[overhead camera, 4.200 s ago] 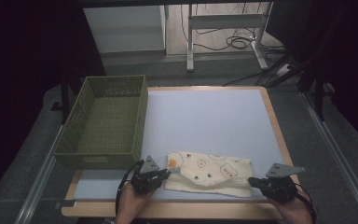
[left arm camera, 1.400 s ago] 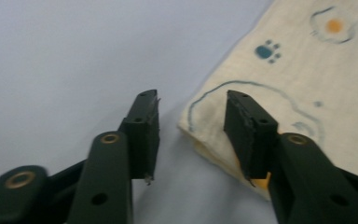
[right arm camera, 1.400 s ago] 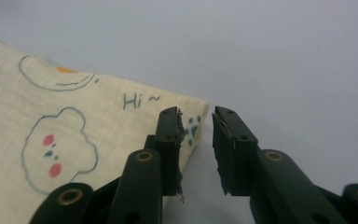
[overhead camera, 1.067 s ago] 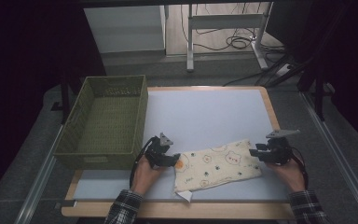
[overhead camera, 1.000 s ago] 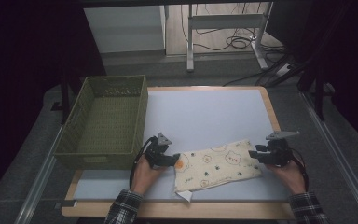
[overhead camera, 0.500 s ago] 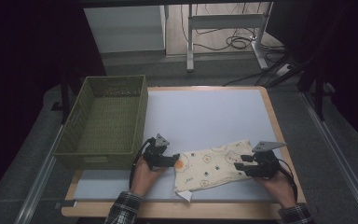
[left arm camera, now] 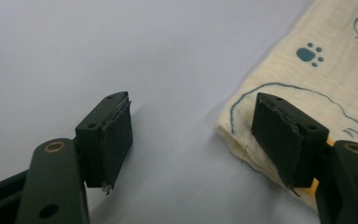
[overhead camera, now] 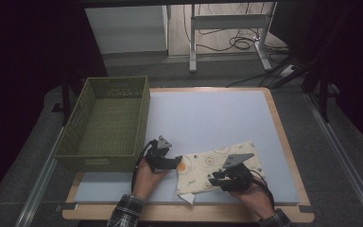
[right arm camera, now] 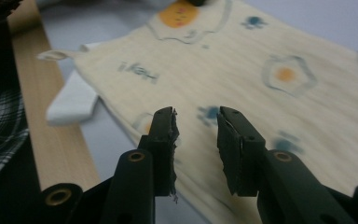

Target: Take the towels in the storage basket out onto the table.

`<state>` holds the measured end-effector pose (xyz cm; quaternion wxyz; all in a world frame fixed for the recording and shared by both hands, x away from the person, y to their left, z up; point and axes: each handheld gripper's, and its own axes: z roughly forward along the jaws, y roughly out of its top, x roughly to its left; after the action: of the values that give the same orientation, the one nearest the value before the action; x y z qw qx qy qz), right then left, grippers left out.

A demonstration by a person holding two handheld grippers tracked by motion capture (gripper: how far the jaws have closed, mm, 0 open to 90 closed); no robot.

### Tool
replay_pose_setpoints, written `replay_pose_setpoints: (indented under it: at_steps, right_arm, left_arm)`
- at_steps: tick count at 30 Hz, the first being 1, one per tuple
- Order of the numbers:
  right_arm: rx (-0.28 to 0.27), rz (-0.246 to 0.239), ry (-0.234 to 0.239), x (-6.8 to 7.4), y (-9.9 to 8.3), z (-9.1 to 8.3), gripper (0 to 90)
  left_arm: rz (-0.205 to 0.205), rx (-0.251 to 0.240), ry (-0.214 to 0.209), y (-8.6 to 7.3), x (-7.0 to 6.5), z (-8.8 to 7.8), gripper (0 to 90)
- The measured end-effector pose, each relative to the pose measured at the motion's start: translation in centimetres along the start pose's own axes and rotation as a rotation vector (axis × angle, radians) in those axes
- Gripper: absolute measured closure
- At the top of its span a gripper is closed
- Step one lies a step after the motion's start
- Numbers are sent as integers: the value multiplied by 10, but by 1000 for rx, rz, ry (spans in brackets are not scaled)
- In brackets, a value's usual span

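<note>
- I am holding the left gripper (overhead camera: 176,162) with its jaws standing well apart over the pale blue mat (overhead camera: 208,118) of the counter; nothing is sitting between them.
- In the left gripper view, one pad (left arm camera: 279,137) is resting just at the corner of the cream cotton cloth printed with fried eggs and paw marks (left arm camera: 317,84), while the other pad is hovering over bare mat beside it. No fabric is being pinched.
- I am carrying the right gripper (right arm camera: 196,135) over the near part of the cloth (right arm camera: 242,65); its jaws have just been closing and are now standing a narrow gap apart, with cloth showing beneath that gap. I cannot tell whether the pads are touching the fabric; they are not clamping it.
- From the high view, the cloth (overhead camera: 217,163) is lying flat and slightly askew on the mat near the front edge, between the two grippers, with the right gripper (overhead camera: 212,179) above its near edge.
- A small white tag (overhead camera: 186,198) is poking out at the cloth's near-left corner, beside the wooden rim of the counter (overhead camera: 279,127).
- An olive-green woven plastic basket (overhead camera: 106,123) is standing at the left of the counter, just beside the left gripper and apart from the cloth.
- My checked sleeve (overhead camera: 125,210) is coming in from the bottom.
</note>
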<state>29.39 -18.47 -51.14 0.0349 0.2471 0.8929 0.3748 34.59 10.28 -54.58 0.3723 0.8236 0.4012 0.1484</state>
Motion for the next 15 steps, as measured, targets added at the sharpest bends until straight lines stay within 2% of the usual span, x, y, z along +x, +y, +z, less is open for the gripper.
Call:
replay_pose_setpoints:
  at_steps: [9,15]
  right_arm:
    - [17,-61,99,38,21,37,685]
    - [29,-109,128,56,33,53,700]
  left_arm:
    - [0,0,0,0,0,0,288]
    - [-1,-1,0,0,0,0,288]
